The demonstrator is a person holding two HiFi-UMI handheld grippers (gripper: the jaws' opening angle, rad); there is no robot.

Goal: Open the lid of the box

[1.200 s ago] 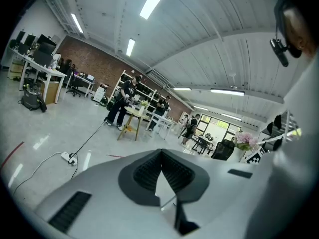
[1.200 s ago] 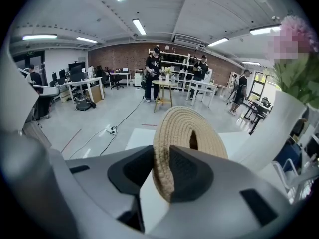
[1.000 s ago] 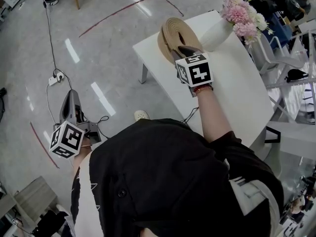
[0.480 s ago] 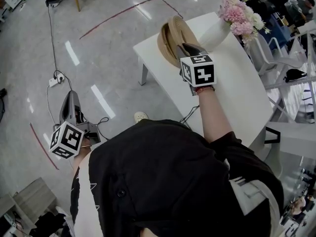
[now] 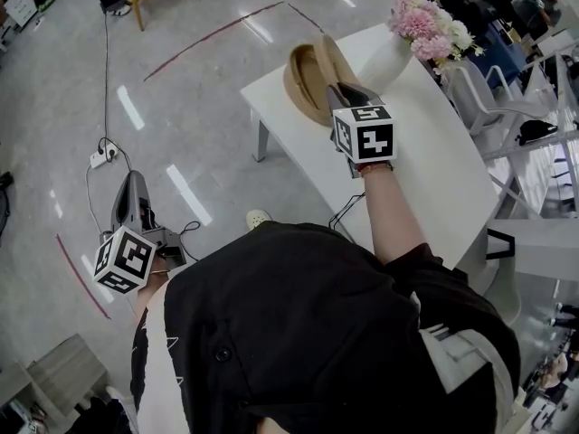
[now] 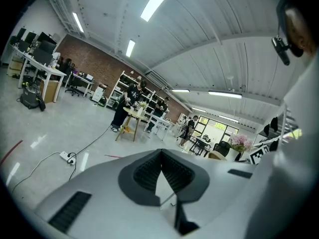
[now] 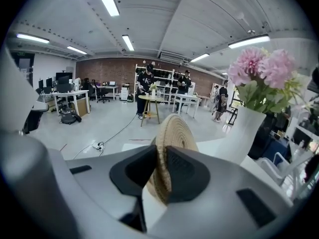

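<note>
A round woven box (image 5: 303, 87) sits at the near-left corner of the white table (image 5: 425, 161). Its woven lid (image 5: 332, 58) stands tilted up on edge over the box, and my right gripper (image 5: 342, 89) is shut on the lid's rim. The right gripper view shows the lid (image 7: 172, 131) edge-on between the pads of my right gripper (image 7: 162, 172), whose jaws have just been closing on it. My left gripper (image 5: 135, 184) hangs low at the left over the floor, far from the table. Its own view shows the left gripper (image 6: 161, 154) with tips together and nothing held.
A white vase (image 5: 387, 58) of pink flowers (image 5: 423, 21) stands just behind the box. White chairs (image 5: 493, 93) crowd the table's right side. A power strip (image 5: 99, 157) with cables lies on the floor at the left.
My right gripper has risen a little with the lid, which now stands more upright over the box. The left gripper has stayed where it was.
</note>
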